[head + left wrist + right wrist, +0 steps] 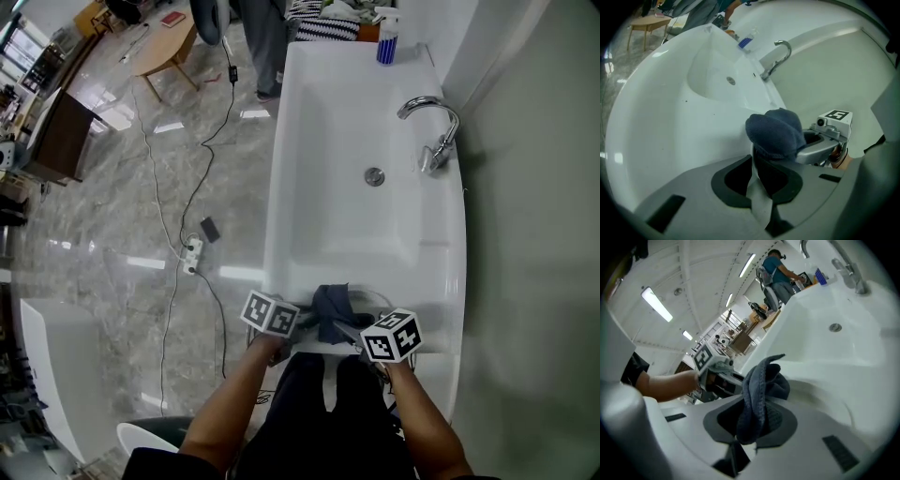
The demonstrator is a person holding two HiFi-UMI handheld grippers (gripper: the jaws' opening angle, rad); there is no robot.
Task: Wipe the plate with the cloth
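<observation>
the cloth (761, 390) is a soft, limp, dark blue rag. it is light, apt to bunch and best pinched in a thick fold, which is how the right gripper (754, 420) has it, fingers closed on the wad. the plate (757, 199) looks thin, stiff and glazed, so probably slippery and breakable. the left gripper (757, 164) has its fingers nearly together on the rim, a sound place to take it. both hang over the front edge of the sink (281, 169). the plate shows only edge-on as a white strip — its face and any dirt cannot be made out, and in the head view it melts into the white basin.
</observation>
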